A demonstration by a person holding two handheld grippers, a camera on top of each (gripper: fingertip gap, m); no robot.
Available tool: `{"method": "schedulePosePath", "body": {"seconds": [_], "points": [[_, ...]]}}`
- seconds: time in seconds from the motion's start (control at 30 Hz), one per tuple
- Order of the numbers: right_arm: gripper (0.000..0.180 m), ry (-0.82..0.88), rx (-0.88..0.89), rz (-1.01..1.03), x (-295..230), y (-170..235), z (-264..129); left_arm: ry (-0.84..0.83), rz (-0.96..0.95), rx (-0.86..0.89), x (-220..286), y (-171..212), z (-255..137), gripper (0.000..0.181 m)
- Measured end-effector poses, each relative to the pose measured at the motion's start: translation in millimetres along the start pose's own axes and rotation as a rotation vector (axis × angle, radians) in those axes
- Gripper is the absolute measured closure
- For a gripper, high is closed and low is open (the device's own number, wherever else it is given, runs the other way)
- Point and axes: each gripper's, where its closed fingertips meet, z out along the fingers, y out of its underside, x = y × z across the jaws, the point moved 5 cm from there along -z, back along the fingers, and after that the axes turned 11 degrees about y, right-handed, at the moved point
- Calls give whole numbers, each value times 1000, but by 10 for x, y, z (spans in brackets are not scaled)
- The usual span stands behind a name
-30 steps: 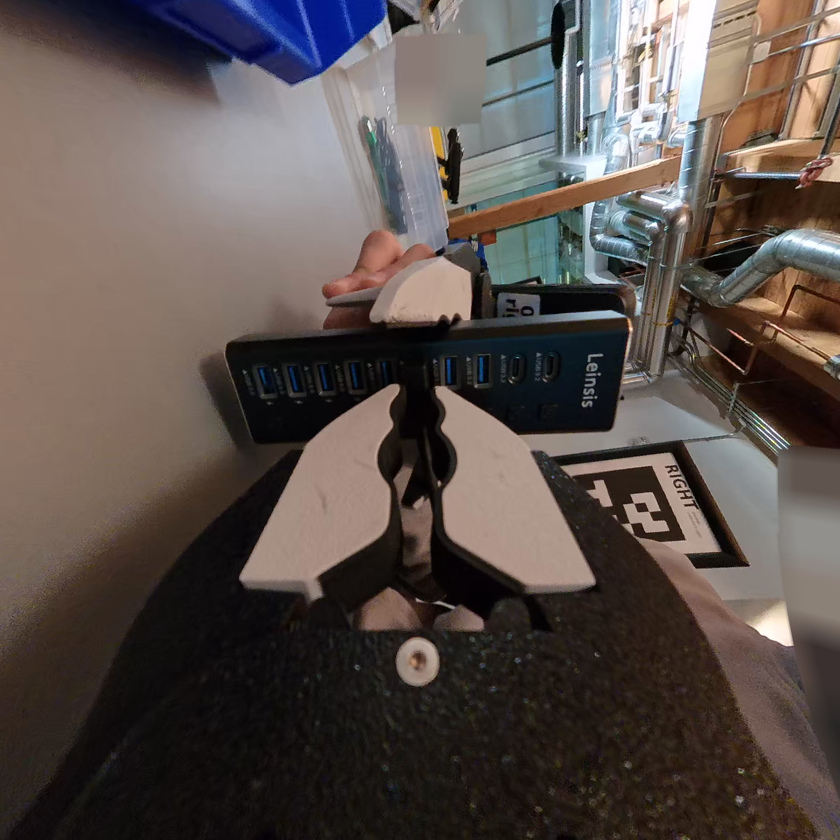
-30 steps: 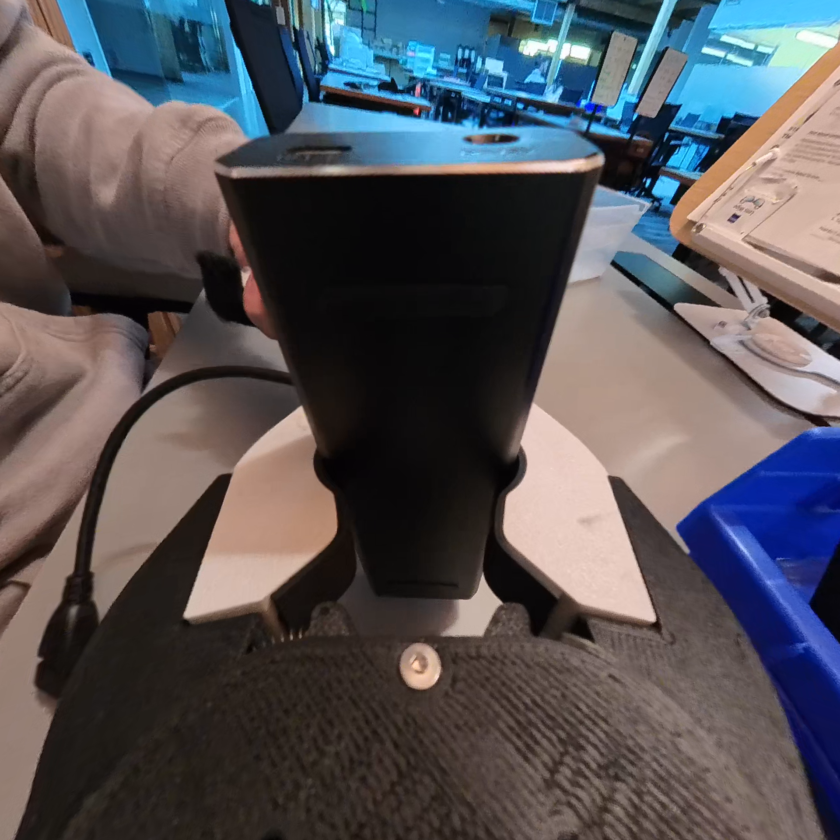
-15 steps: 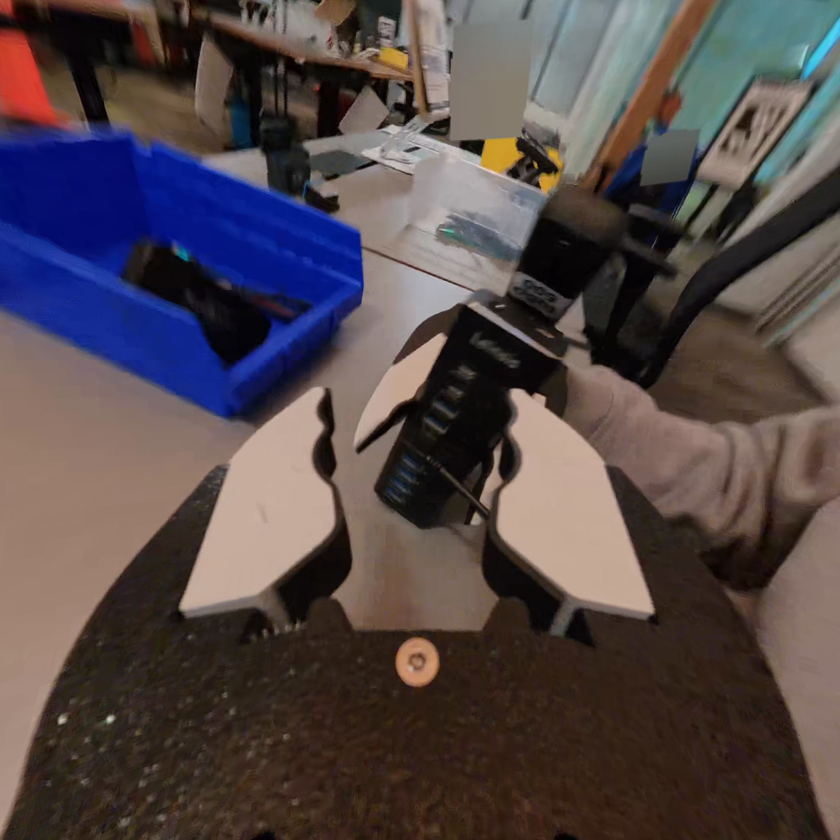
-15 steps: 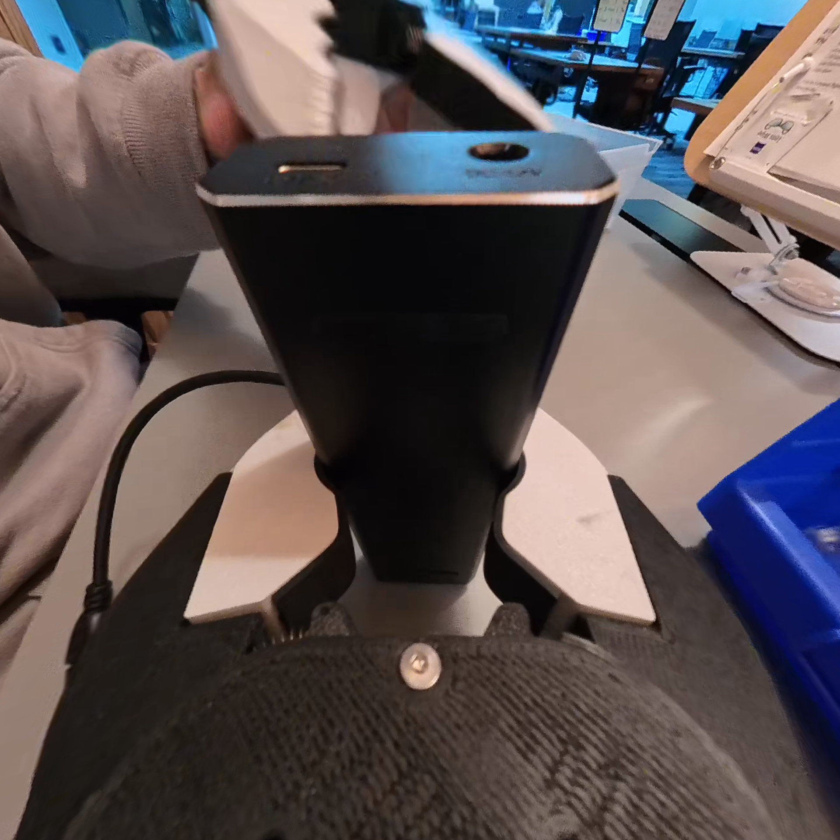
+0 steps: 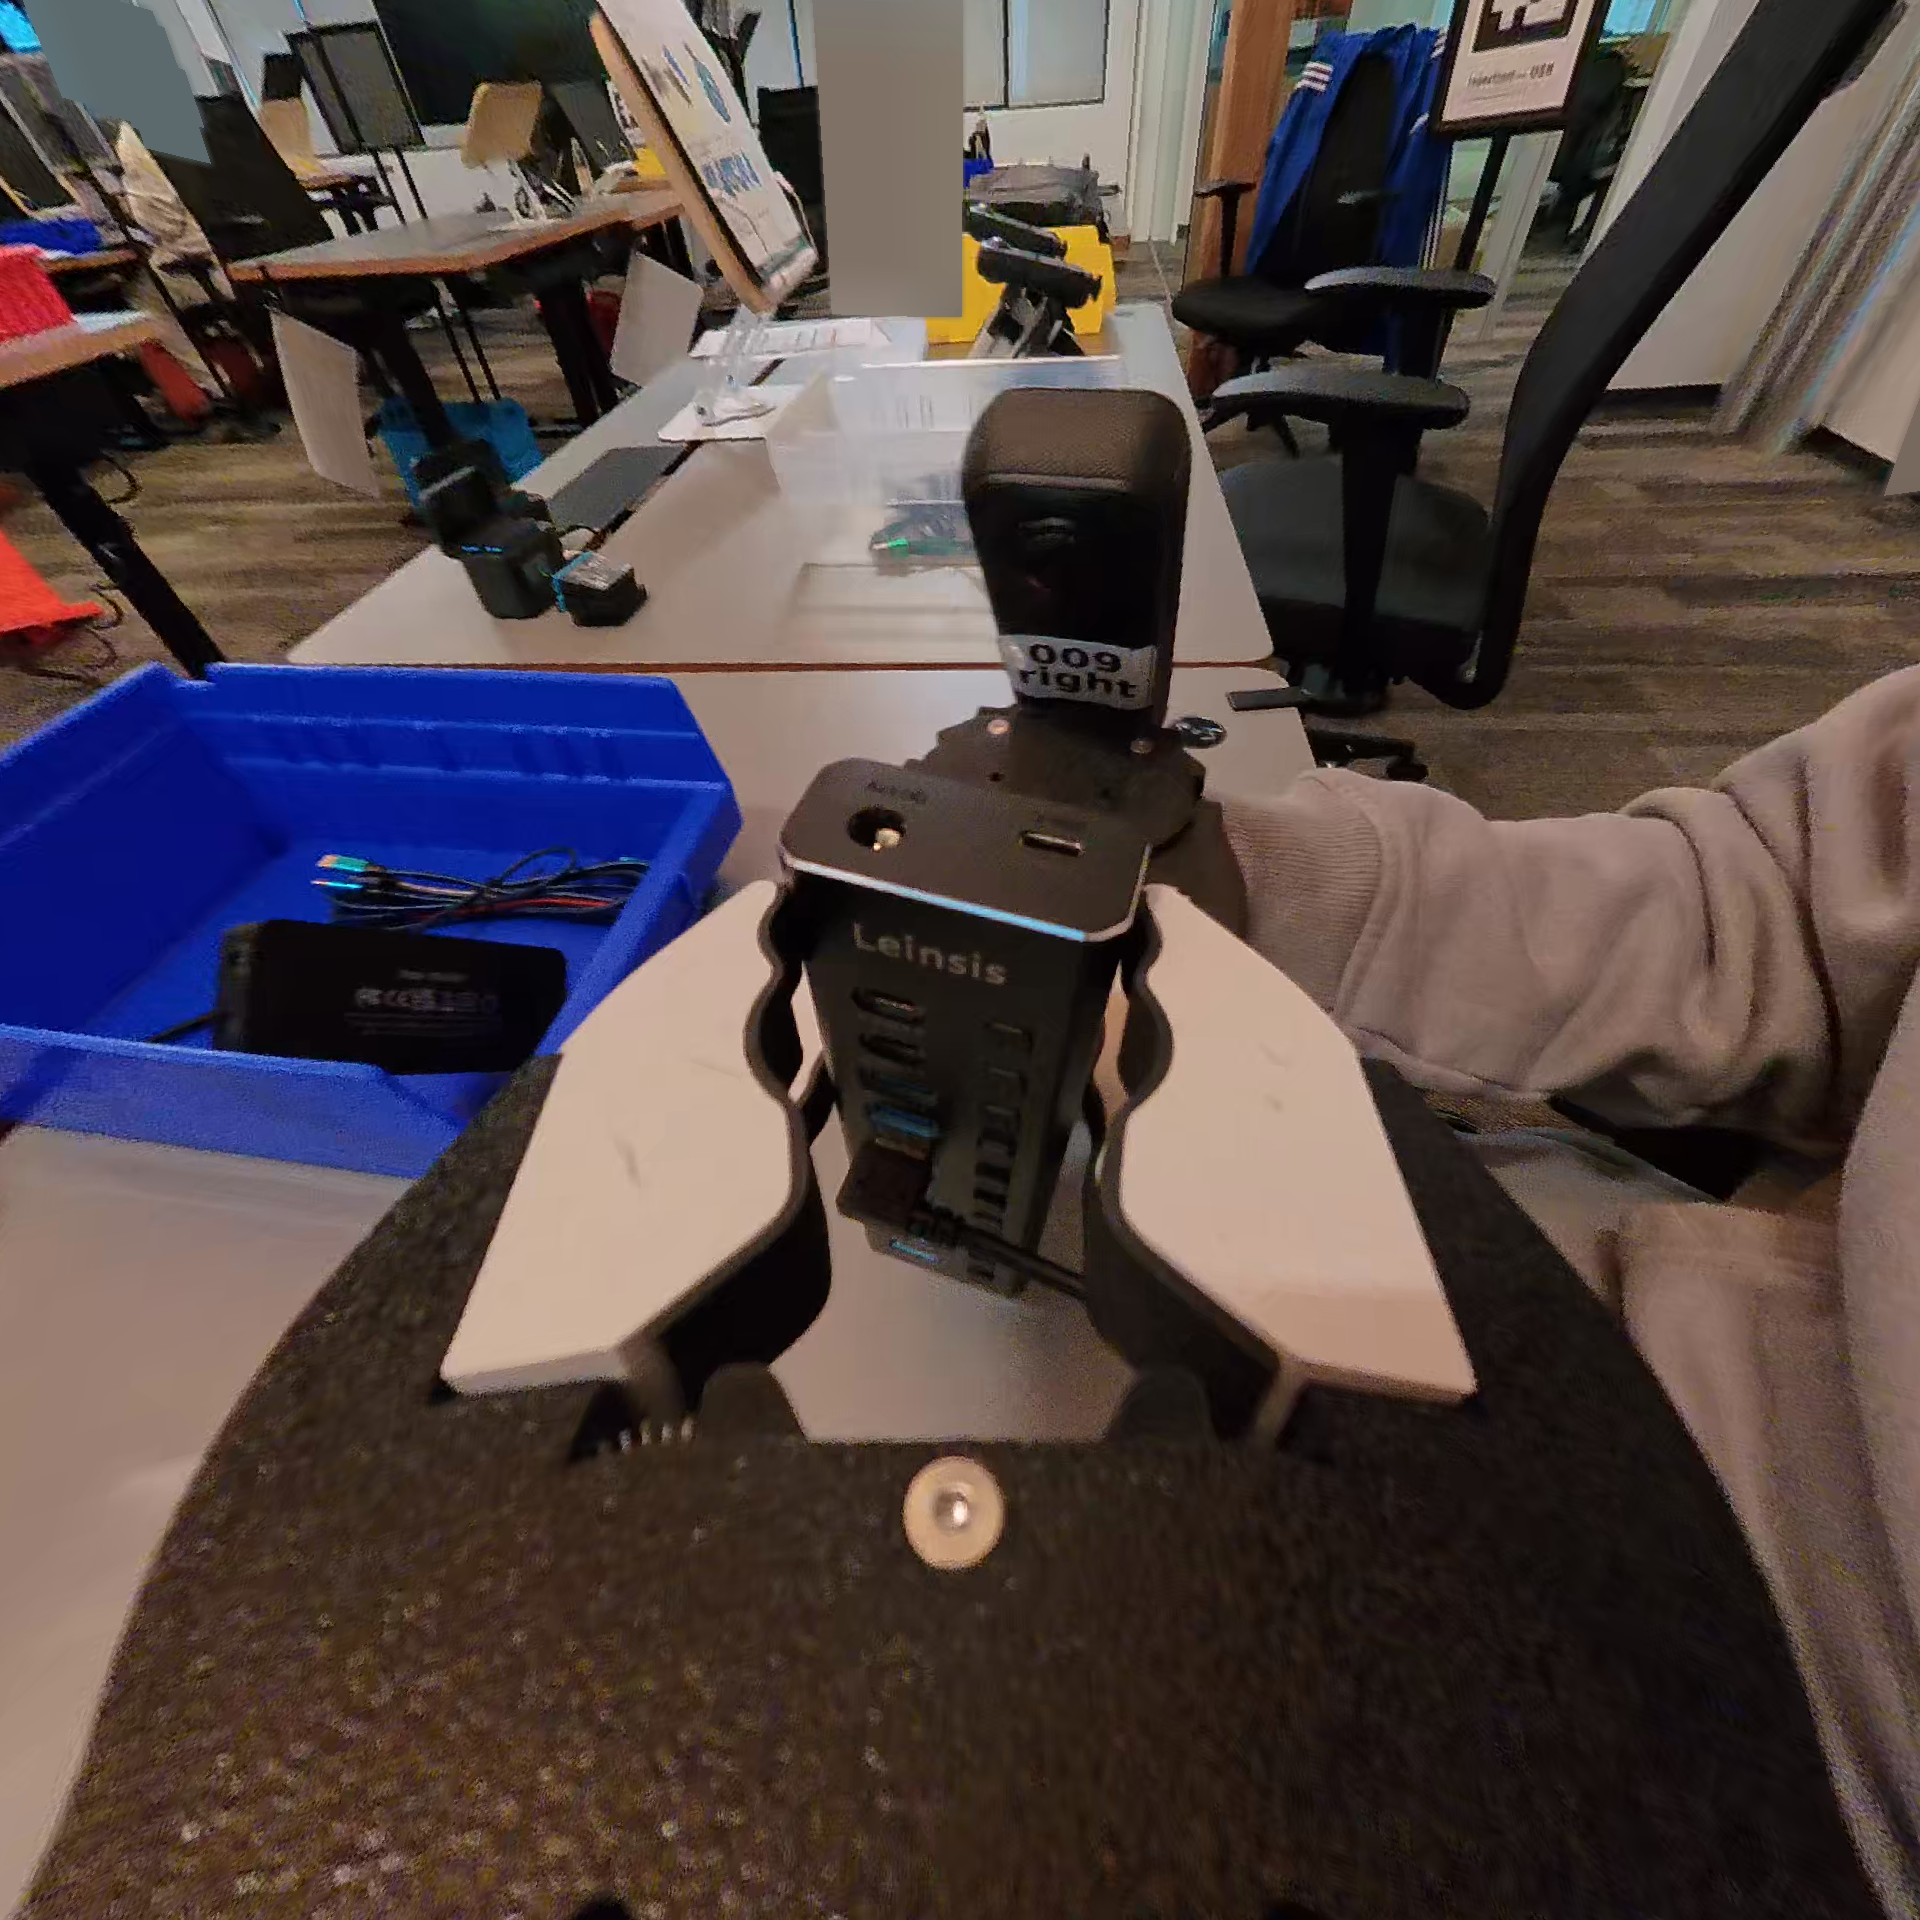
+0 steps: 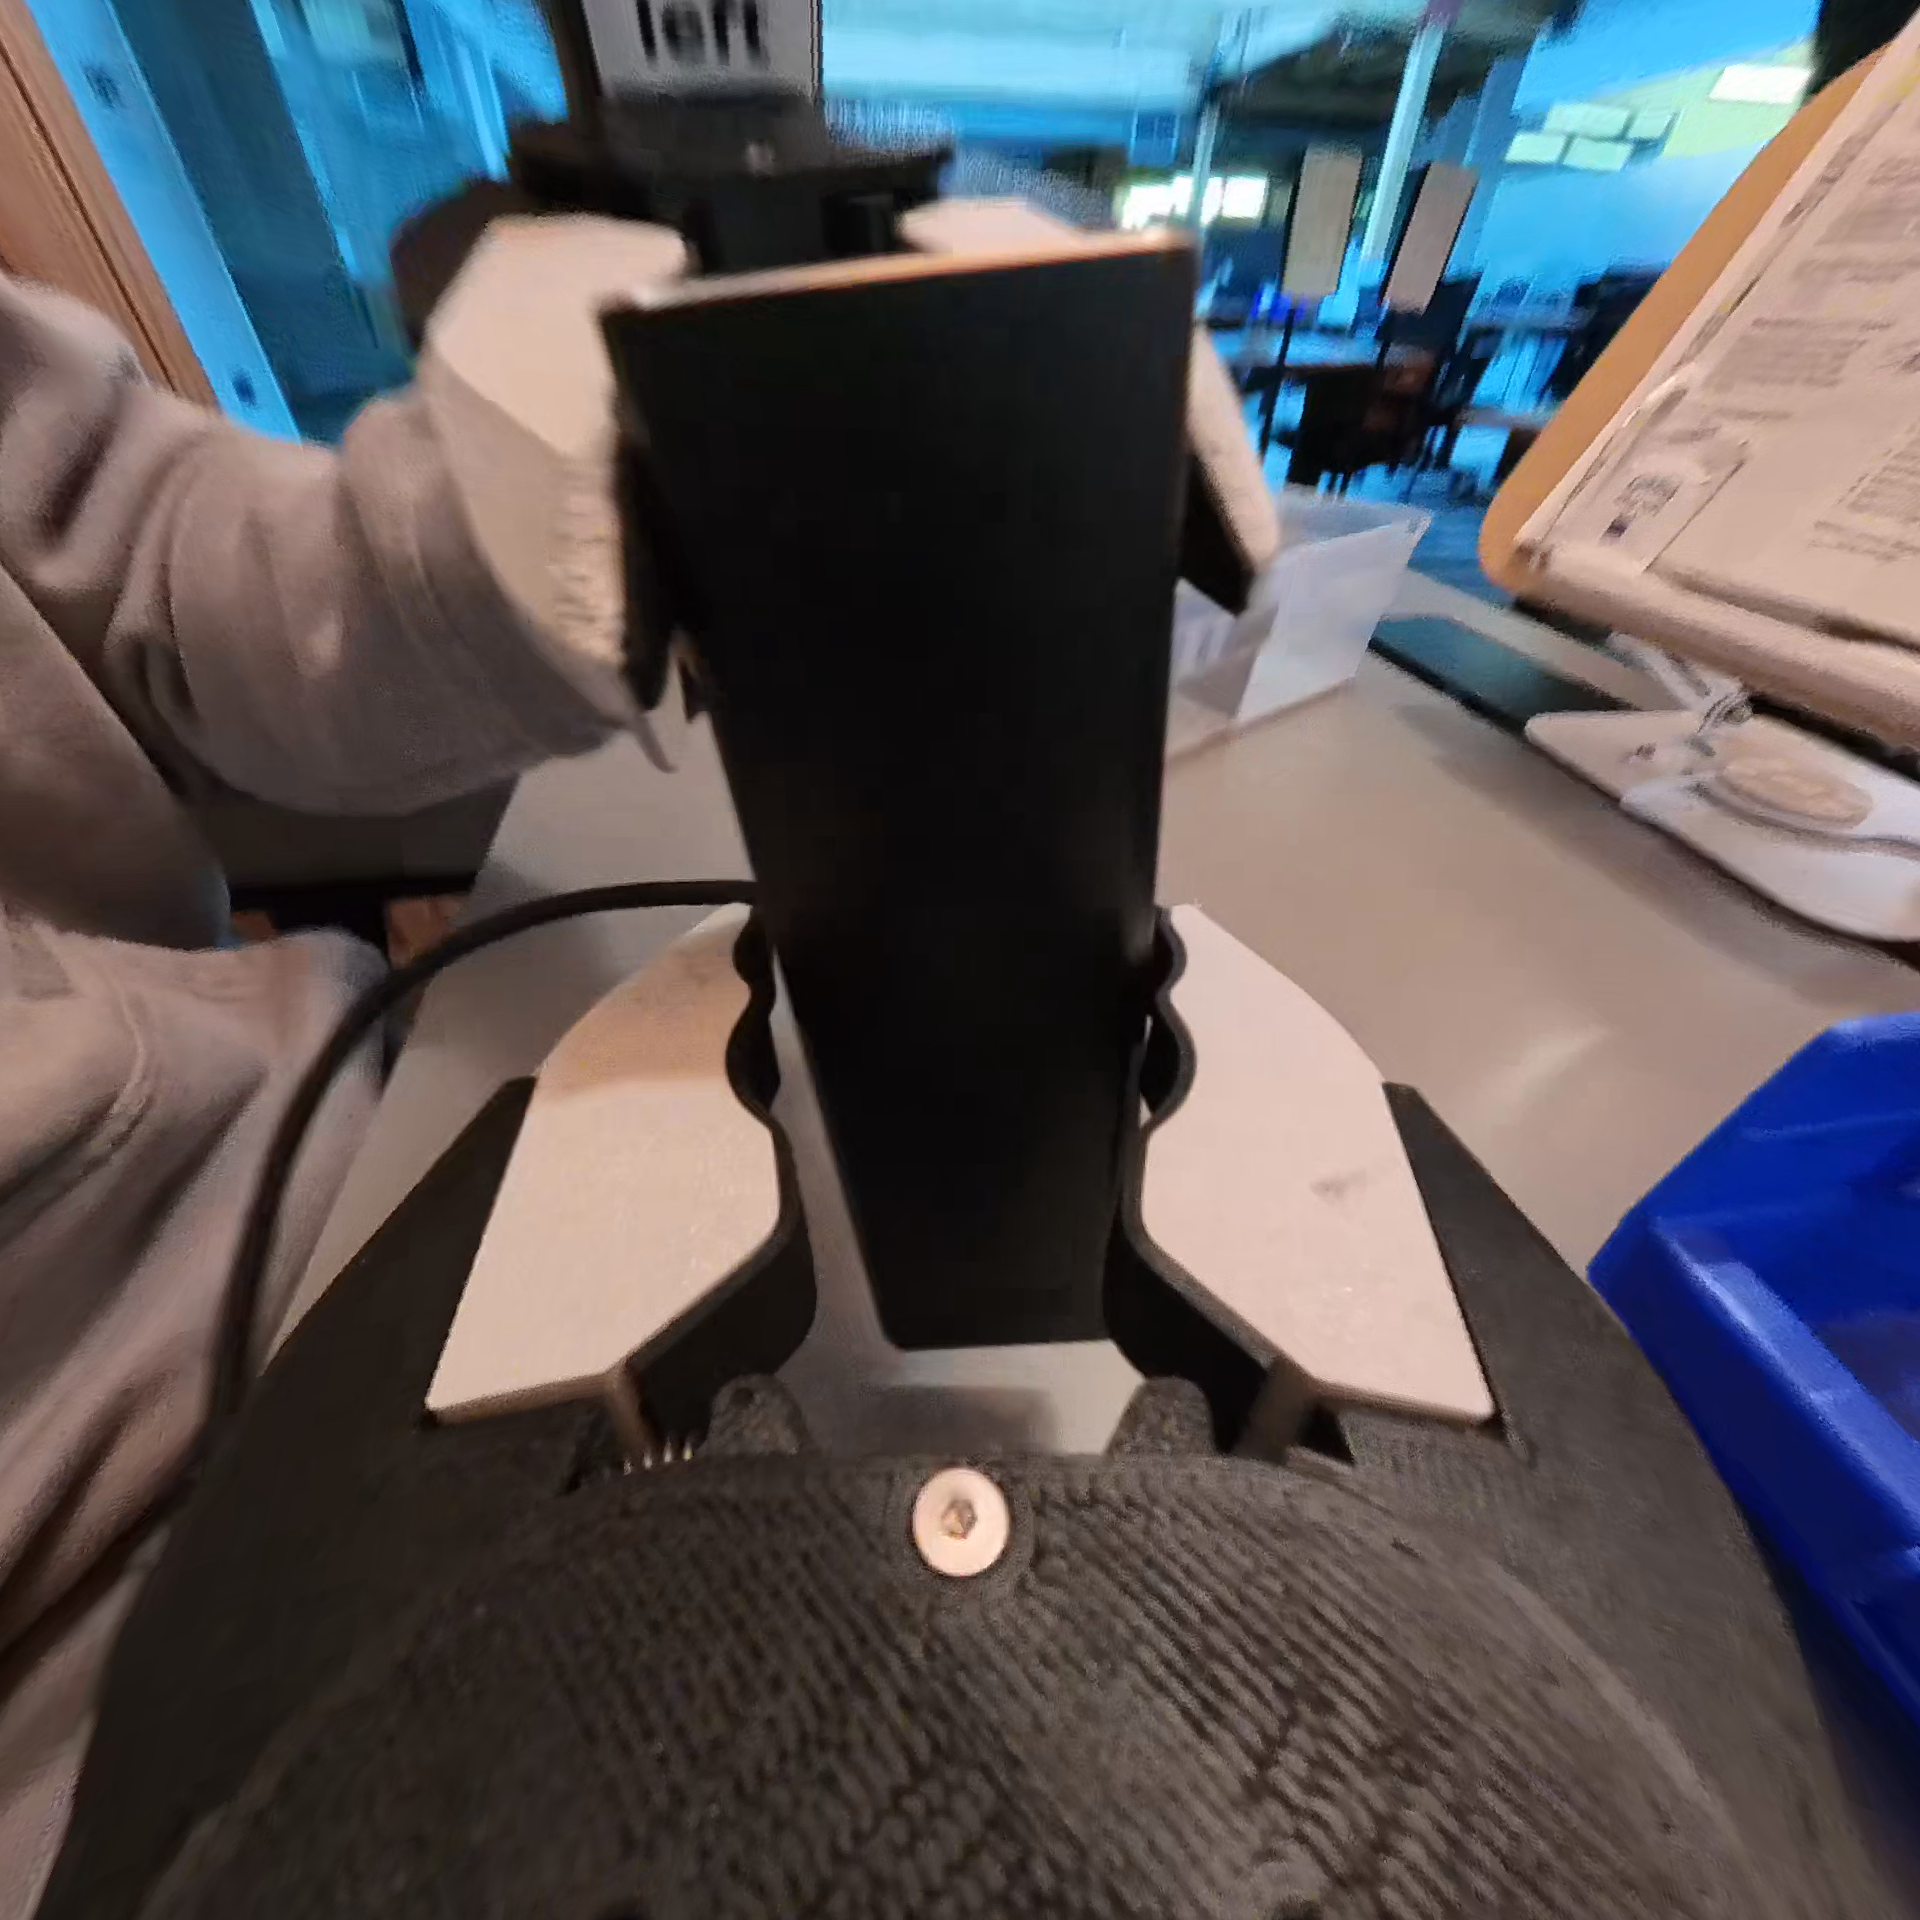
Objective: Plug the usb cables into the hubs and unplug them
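A black USB hub [image 5: 961, 997] is held above the grey table, with its port face in the left wrist view and its plain back in the right wrist view [image 6: 935, 727]. My right gripper [image 6: 961, 935] is shut on its near end. My left gripper [image 5: 961, 904] faces it, with fingers [image 5: 665, 1122] pressed on both sides of the hub's other end. A black USB plug [image 5: 883, 1184] sits in one port, and its thin cable [image 5: 1029, 1262] trails off. The cable also curves at the left in the right wrist view [image 6: 312, 1039]. The right gripper's fingers are hidden behind the hub in the left wrist view.
A blue bin [image 5: 364, 748] at the left holds another black hub [image 5: 395, 997] and loose cables [image 5: 478, 888]; its corner shows in the right wrist view [image 6: 1787, 1299]. A clear plastic box [image 5: 894, 436] and a document stand [image 6: 1714, 364] stand farther back. A grey sleeve [image 5: 1558, 935] is at the right.
My left gripper let go of the plug in the hub, opened, swung round to the hub's far end and closed on its sides. My right gripper kept hold of the hub.
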Motion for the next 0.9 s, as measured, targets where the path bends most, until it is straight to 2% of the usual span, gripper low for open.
{"method": "schedulePosePath", "body": {"seconds": [0.13,0.23,0.33,0.47,0.57,0.6,0.67,0.9], "points": [[111,51,121,35,71,-153,-80,-62,18,-42,-80,-69,-144,121],[103,103,91,0,65,-143,-5,-61,33,-70,-73,-79,-145,121],[119,107,116,-1,25,-171,45,-47,29,-56,-62,-98,-129,121],[119,91,104,9,9,-145,70,-42,31,-61,-57,-85,-130,121],[112,77,75,17,-15,-90,124,-23,44,-43,-26,-119,-141,121],[118,73,89,19,-26,-102,128,-17,42,-23,-18,-154,-152,121],[118,69,82,4,-38,-123,132,-4,43,-18,-7,-185,-168,121],[117,108,84,25,0,-114,158,-75,30,6,-43,-168,-191,121]]}}
